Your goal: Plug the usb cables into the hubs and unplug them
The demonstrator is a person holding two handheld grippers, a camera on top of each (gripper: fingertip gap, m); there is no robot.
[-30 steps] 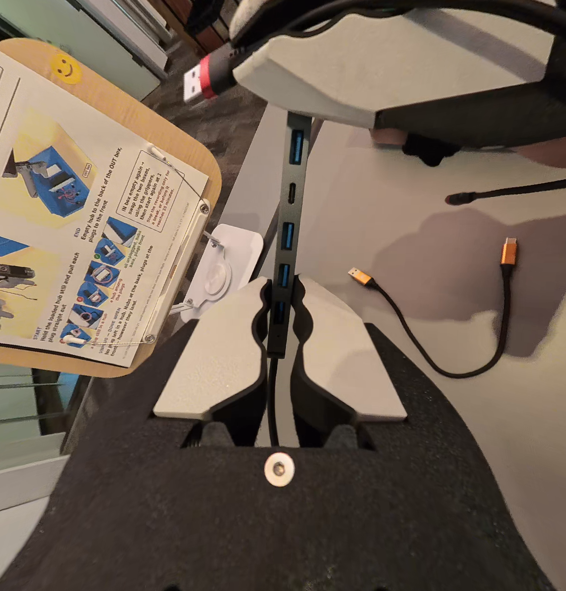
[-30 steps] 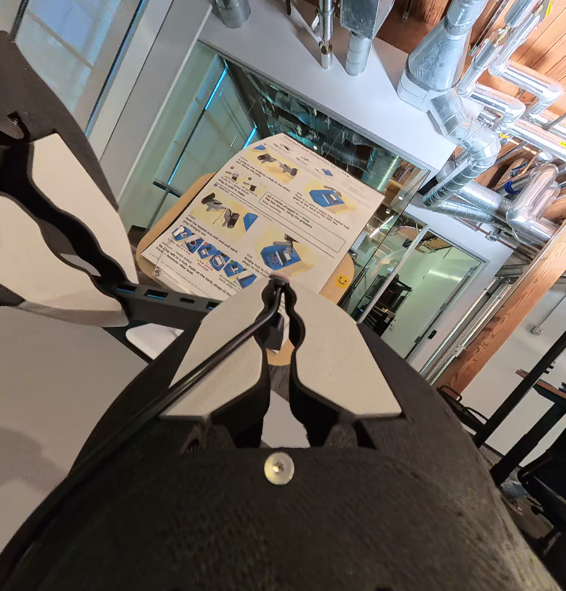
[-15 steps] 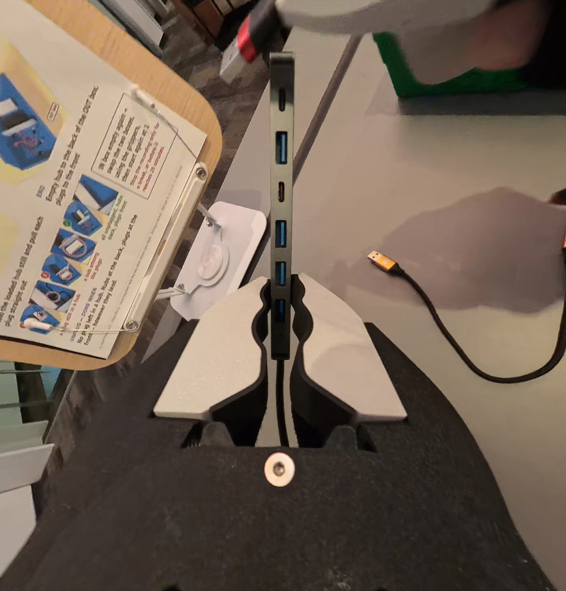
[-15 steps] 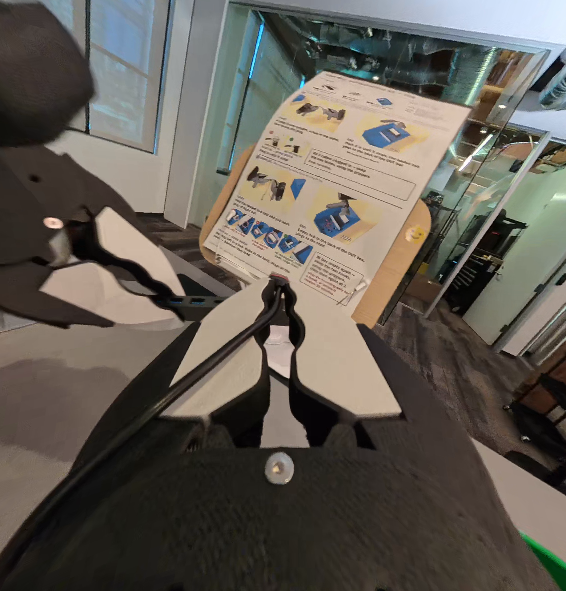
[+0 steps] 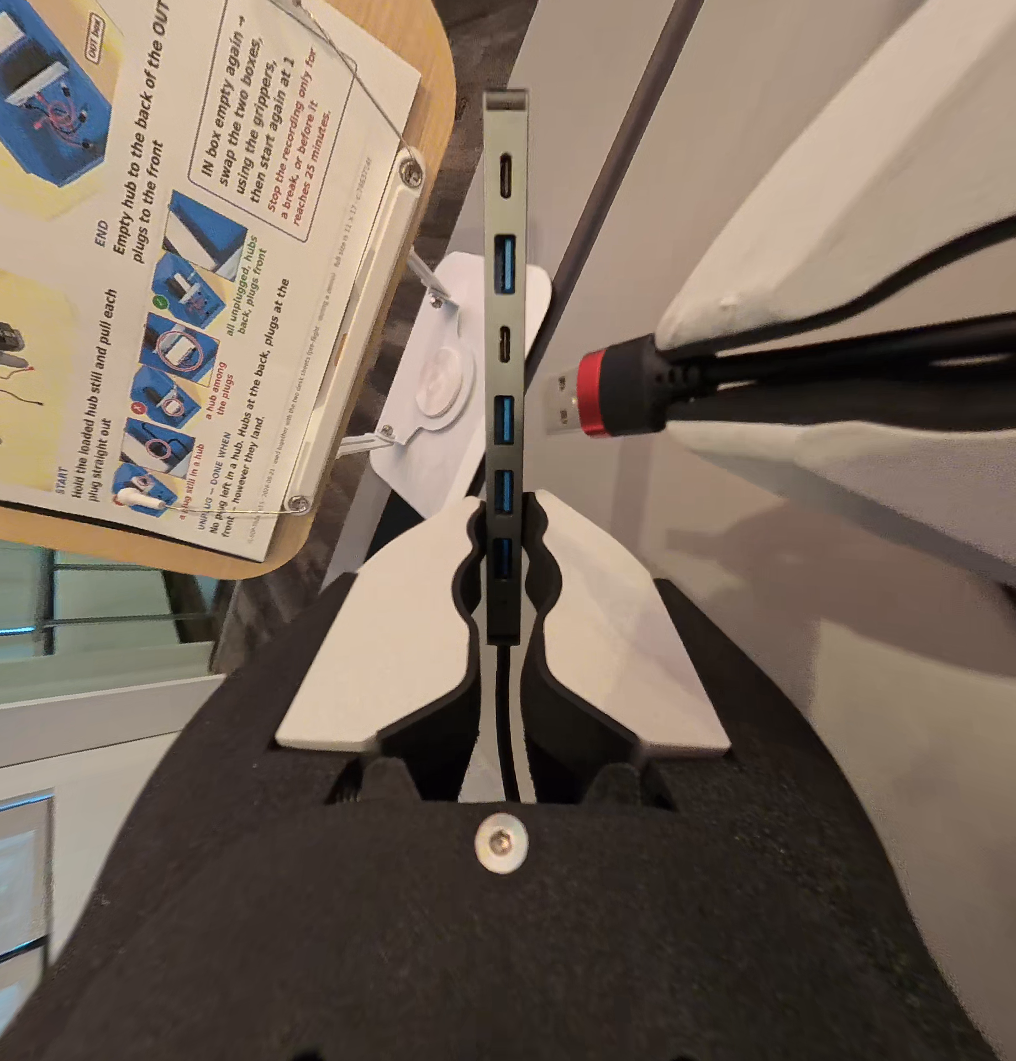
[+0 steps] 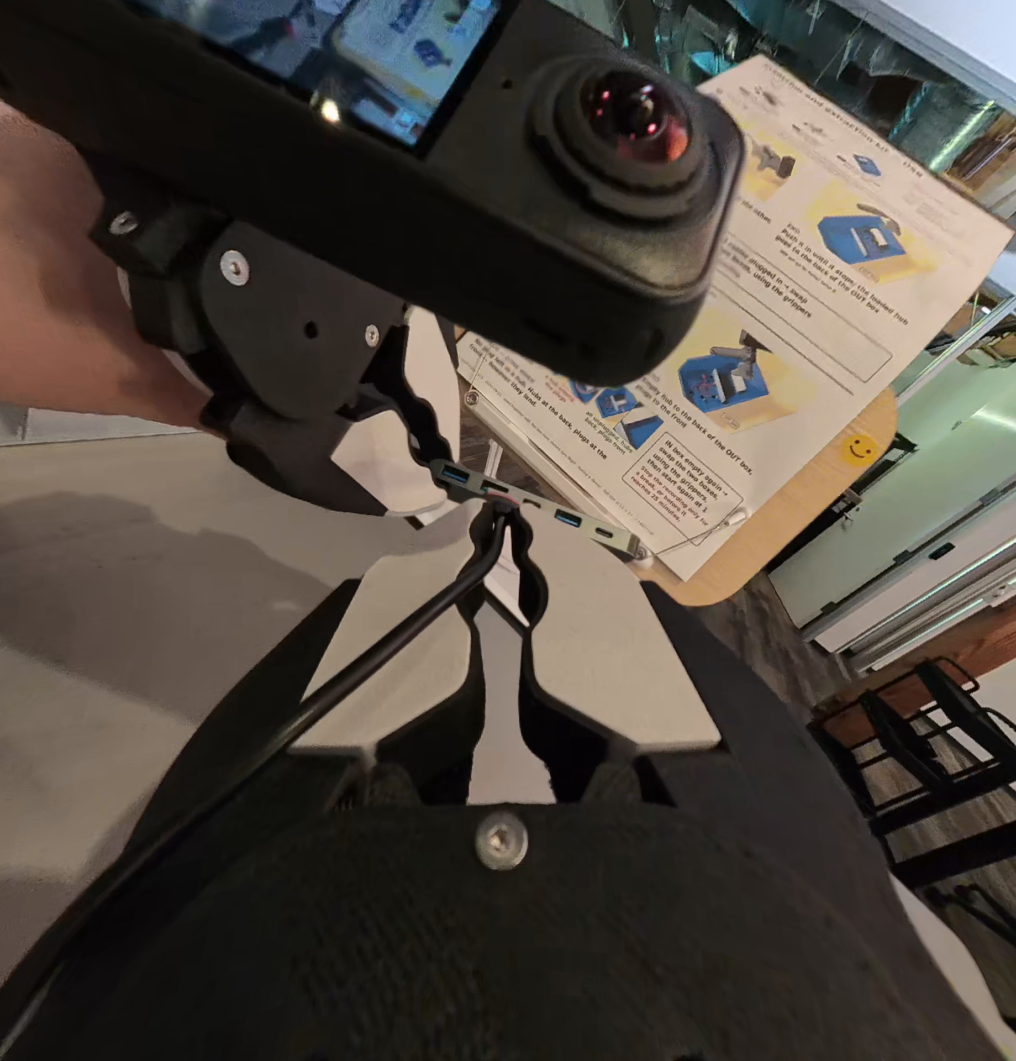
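A slim dark grey hub (image 5: 505,321) with blue ports stands upright. My left gripper (image 5: 505,508) is shut on its cable end. My right gripper (image 6: 501,517) is shut on a black USB-A plug with a red collar (image 5: 586,402); its cable trails back over the left finger. The plug's metal tip points at the hub's port face, a small gap right of a blue port (image 5: 504,419). In the right wrist view the hub (image 6: 574,519) runs crosswise just beyond my fingertips, and the plug is mostly hidden between them. A hand (image 6: 40,298) holds the left gripper.
An instruction sheet on a wooden board (image 5: 218,275) stands behind the hub on a white base (image 5: 431,402); it also shows in the right wrist view (image 6: 827,344). The grey table (image 6: 121,603) lies below. The left gripper's camera (image 6: 626,138) looms close above. Black furniture (image 6: 941,746) stands at the right.
My right gripper has brought the red-collared plug from above the hub's far end down to its side, tip facing a blue port. The orange cable on the table has left the view.
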